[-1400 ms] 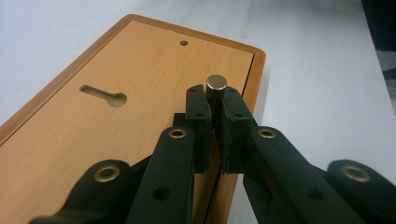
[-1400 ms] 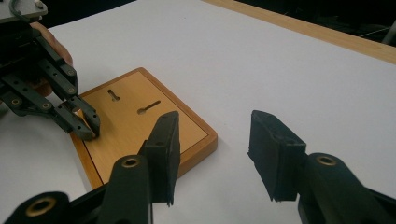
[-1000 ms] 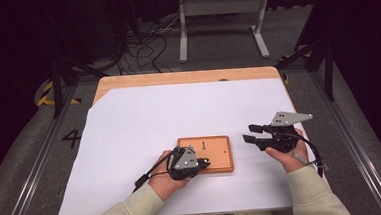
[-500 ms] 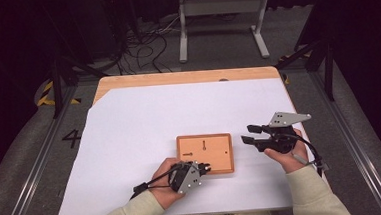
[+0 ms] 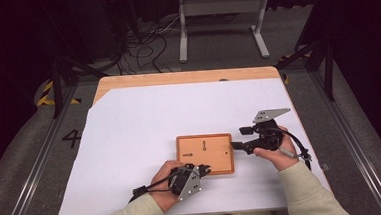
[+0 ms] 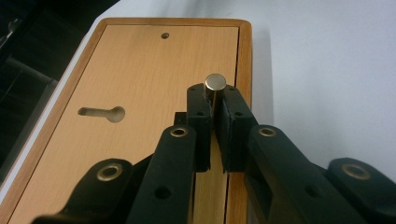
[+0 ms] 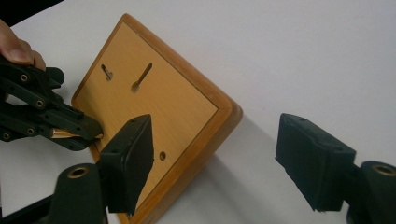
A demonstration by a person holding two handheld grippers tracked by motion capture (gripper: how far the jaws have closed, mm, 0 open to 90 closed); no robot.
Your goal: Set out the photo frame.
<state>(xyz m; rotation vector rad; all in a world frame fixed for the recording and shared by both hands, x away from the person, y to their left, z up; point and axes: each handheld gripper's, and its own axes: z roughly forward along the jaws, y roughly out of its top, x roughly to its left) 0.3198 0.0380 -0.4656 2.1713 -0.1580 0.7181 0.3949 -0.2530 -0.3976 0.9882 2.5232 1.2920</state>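
A wooden board (image 5: 216,153) with two keyhole slots (image 6: 102,112) lies on the white table sheet. My left gripper (image 5: 203,170) sits at the board's near edge, shut on a short metal pin (image 6: 215,83) that stands up between its pads over the board (image 6: 140,70). My right gripper (image 5: 239,138) hovers just off the board's right edge. Its jaws have just been opening and now stand wide apart, pressing on nothing. In the right gripper view (image 7: 219,154) the board's corner (image 7: 205,116) lies ahead of them, with the left gripper (image 7: 88,133) and its pin (image 7: 60,134) beyond.
The white sheet (image 5: 144,120) covers most of a wooden tabletop (image 5: 176,78). A metal stand (image 5: 221,20) and cables lie on the dark floor behind. A small hole (image 6: 165,35) marks the board's far end.
The left gripper has drawn back from over the board to its near edge, still holding the pin. The right gripper has shifted left toward the board and its jaws have spread wider.
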